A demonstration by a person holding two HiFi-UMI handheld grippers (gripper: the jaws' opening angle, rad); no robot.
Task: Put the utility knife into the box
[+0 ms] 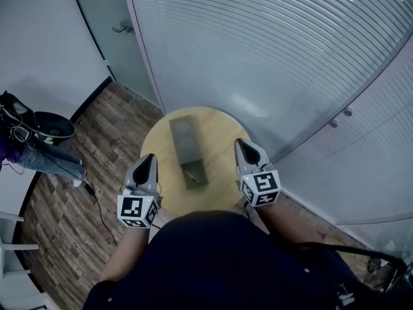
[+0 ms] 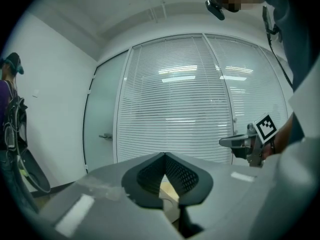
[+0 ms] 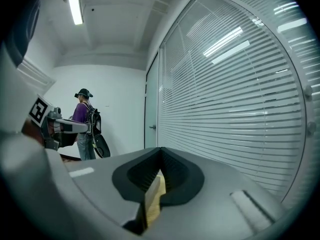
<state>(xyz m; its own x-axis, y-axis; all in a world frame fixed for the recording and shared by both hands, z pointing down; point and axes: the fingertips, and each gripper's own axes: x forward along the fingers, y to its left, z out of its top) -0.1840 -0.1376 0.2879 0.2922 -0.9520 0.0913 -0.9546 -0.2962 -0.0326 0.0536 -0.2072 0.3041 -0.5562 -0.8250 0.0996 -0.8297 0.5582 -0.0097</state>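
The left claw (image 1: 149, 157) and right claw (image 1: 239, 143) are both clenched on nothing, above the tabletop (image 1: 219, 124). Between them, the utility knife (image 1: 192, 172) seems to lie in the near end of the box (image 1: 183, 134). The knife is probably light, stiff and slick, so pinch it mid-handle, clear of the blade.

Round wooden table (image 1: 222, 124) at centre. Striped glass wall (image 1: 271, 50) far and right. Door handle (image 1: 122, 27) far left. Person in purple top (image 3: 82, 118) left, on plank floor (image 1: 113, 124).
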